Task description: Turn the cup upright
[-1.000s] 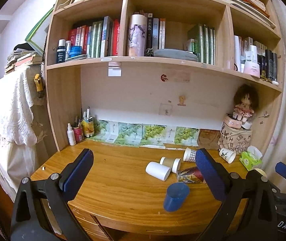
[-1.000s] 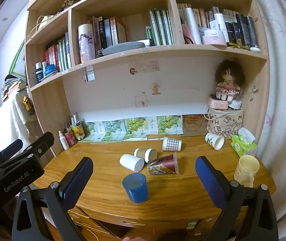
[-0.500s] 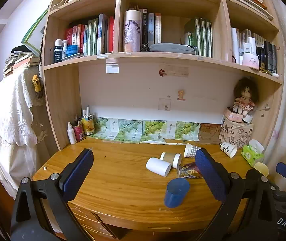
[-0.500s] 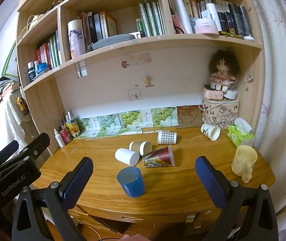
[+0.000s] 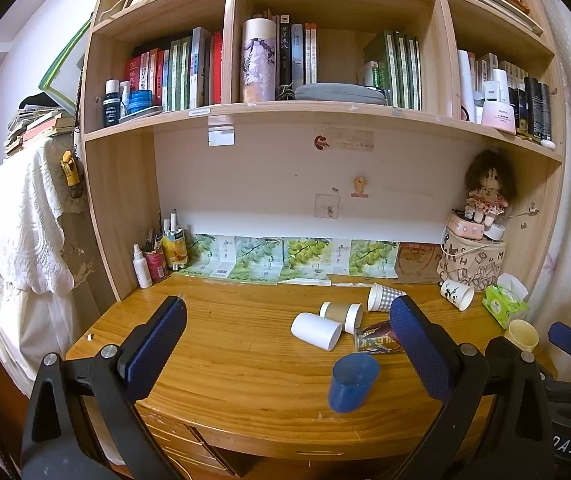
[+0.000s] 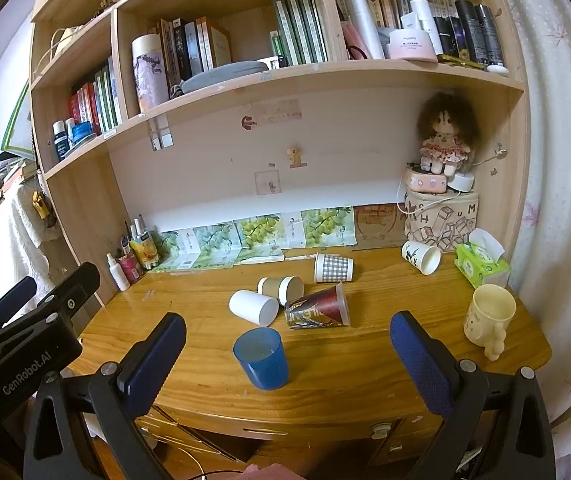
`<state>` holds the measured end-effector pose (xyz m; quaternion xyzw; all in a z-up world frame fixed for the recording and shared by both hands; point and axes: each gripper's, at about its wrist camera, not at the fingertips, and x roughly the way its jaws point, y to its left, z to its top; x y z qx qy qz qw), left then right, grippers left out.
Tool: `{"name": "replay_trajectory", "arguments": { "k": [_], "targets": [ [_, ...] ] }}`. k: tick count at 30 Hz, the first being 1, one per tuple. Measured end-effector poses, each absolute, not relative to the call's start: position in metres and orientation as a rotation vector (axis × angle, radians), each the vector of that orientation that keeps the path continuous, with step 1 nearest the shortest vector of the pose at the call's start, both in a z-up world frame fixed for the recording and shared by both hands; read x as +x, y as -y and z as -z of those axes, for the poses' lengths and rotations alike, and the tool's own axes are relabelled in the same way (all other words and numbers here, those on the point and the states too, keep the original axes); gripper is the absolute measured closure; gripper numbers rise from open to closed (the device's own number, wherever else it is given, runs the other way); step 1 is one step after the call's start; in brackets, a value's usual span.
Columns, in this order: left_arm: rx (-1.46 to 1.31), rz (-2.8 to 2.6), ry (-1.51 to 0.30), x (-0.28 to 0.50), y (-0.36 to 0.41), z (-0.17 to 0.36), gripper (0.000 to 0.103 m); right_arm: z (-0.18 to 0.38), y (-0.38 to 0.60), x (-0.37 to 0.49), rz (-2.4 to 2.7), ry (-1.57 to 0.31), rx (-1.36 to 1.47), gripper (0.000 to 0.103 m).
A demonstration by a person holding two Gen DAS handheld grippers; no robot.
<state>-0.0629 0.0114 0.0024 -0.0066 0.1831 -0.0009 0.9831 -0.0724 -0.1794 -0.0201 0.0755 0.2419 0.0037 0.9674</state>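
Observation:
A blue plastic cup [image 6: 262, 358] stands upright near the desk's front edge; it also shows in the left wrist view [image 5: 352, 381]. Behind it several cups lie on their sides: a white cup [image 6: 253, 307], a tan cup [image 6: 281, 288], a red printed cup [image 6: 317, 312], a checked cup [image 6: 333, 268] and a white panda cup [image 6: 421, 257]. My right gripper [image 6: 285, 356] is open and empty, held back from the desk edge. My left gripper [image 5: 285, 344] is open and empty, to the left of the right one.
A cream mug [image 6: 487, 318] stands upright at the desk's right. A green tissue box [image 6: 481, 262] and a printed bag [image 6: 441, 216] with a doll stand at the back right. Bottles and pens [image 6: 129, 260] stand at the back left. Shelves overhang the wooden desk [image 6: 365, 360].
Both grippers have pulled back and risen a little; the cups look smaller and lower in the views. No cup has moved.

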Motion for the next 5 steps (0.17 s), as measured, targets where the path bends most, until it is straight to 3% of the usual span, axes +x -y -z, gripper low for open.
{"name": "replay_trajectory", "arguments": {
  "k": [5],
  "targets": [
    [-0.012, 0.004, -0.37, -0.0627, -0.0113, -0.0023, 0.001, 0.0205, 0.1792, -0.0709, -0.007, -0.493, 0.152, 0.001]
  ]
}}
